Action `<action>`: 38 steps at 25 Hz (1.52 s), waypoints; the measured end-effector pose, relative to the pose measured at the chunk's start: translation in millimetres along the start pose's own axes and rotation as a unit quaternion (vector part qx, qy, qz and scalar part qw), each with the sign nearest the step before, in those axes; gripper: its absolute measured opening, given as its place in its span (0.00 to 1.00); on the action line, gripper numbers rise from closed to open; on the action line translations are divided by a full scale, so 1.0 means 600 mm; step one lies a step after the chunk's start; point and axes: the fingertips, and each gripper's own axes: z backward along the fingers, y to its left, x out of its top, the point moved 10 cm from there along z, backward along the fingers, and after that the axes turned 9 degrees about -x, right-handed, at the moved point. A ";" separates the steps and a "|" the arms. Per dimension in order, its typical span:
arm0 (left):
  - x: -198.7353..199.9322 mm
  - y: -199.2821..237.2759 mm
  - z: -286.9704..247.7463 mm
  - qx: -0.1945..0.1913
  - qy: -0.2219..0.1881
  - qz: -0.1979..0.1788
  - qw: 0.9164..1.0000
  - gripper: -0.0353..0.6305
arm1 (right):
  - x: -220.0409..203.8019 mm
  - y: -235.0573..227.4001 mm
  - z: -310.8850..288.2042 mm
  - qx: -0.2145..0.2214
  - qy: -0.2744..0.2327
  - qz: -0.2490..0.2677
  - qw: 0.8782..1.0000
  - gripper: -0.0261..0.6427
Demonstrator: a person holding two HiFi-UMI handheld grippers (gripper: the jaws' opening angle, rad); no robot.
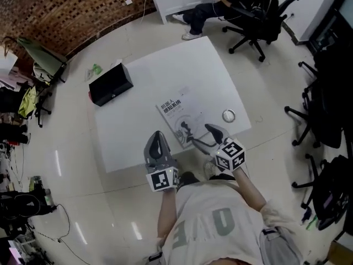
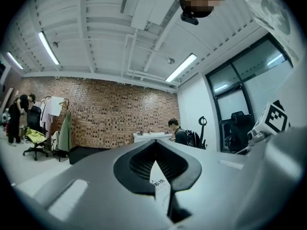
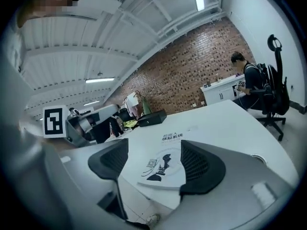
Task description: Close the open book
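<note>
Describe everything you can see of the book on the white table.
The book is thin, seemingly softcover, with a white cover carrying dark title characters and a dark figure graphic. It lies closed and flat, cover up, askew near the front edge of the white table. Only the table visibly touches it.

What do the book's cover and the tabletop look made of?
The book looks like paper with a matte white printed cover, lying thin and flat. The table has a smooth, evenly white top, probably laminate or painted board.
</note>
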 end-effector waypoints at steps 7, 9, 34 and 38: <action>-0.054 -0.013 -0.005 0.023 0.029 0.039 0.999 0.08 | -0.006 -0.078 -0.010 -0.090 0.031 0.006 0.995 0.34; -0.088 -0.019 -0.005 0.024 0.058 0.057 0.996 0.07 | -0.015 -0.100 -0.011 -0.128 0.043 0.009 0.991 0.26; -0.221 0.050 0.033 0.060 0.213 0.134 0.966 0.12 | -0.091 -0.051 -0.069 -0.160 0.201 0.096 0.962 0.04; -0.210 0.068 0.043 0.072 0.199 0.133 0.968 0.12 | -0.091 -0.048 -0.068 -0.175 0.194 0.080 0.962 0.04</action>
